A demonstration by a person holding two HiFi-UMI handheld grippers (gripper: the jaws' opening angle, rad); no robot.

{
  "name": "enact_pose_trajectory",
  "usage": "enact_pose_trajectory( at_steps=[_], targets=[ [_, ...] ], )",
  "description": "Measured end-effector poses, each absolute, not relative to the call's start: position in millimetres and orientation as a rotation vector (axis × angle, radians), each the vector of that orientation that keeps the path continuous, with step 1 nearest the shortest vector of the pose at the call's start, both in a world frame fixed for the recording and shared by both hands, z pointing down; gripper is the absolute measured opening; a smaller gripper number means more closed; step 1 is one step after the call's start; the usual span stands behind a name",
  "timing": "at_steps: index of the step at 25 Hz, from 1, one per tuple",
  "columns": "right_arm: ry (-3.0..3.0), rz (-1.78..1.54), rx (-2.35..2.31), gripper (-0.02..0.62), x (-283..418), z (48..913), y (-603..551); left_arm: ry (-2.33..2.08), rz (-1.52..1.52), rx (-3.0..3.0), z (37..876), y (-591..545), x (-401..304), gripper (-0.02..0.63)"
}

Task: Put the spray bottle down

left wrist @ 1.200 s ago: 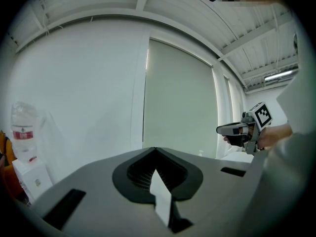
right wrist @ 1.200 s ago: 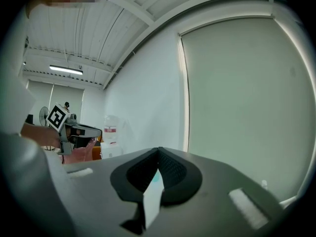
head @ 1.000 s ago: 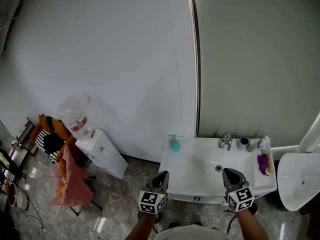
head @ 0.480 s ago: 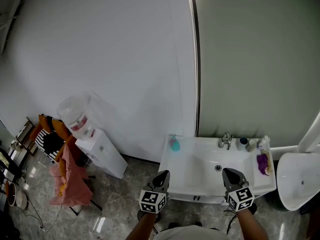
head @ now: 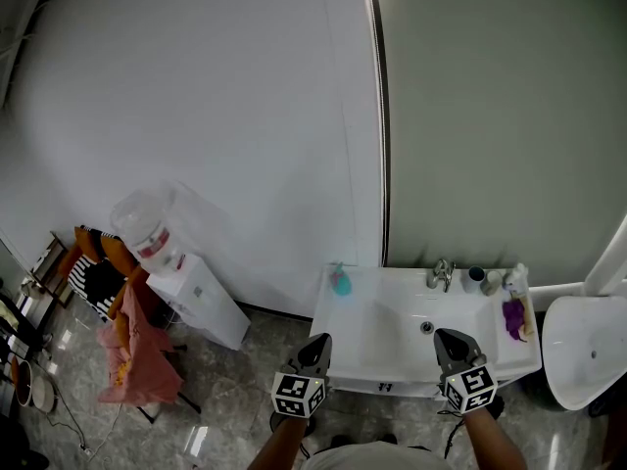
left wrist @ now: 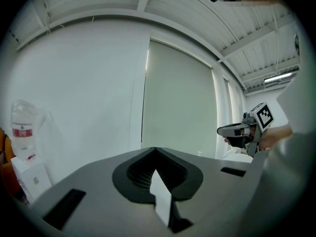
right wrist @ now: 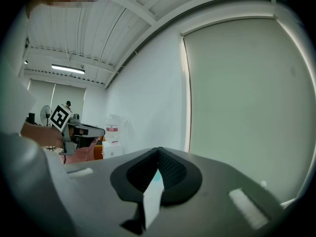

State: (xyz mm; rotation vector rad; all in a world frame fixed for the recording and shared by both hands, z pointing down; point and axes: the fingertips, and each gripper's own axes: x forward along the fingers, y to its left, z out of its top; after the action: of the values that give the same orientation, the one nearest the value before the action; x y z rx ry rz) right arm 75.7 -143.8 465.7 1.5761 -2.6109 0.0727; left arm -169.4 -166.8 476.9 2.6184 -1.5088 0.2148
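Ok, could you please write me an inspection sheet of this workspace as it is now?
Surface: white sink with a faucet at its back rim.
Job's things: teal spray bottle stands upright on the sink's back left corner; no tool holds it.
Clutter: two cups, a white bottle and a purple cloth along the sink's right side.
Tools: left tool and right tool are both shut with nothing between them, held at the sink's front edge.
Cables: what looks like a thin cable on the floor, far left.
Surroundings: water dispenser, rack of orange clothes, white wall.
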Motion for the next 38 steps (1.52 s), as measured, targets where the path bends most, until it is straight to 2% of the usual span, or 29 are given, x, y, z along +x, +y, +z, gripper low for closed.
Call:
enact_pose_trajectory(
  at_steps=[38],
  targets=[
    [-2.635,0.039,1.498,0.011,81,468,-156,-1.530,0.210,2.588,483,-175,-155,0.006]
  ],
)
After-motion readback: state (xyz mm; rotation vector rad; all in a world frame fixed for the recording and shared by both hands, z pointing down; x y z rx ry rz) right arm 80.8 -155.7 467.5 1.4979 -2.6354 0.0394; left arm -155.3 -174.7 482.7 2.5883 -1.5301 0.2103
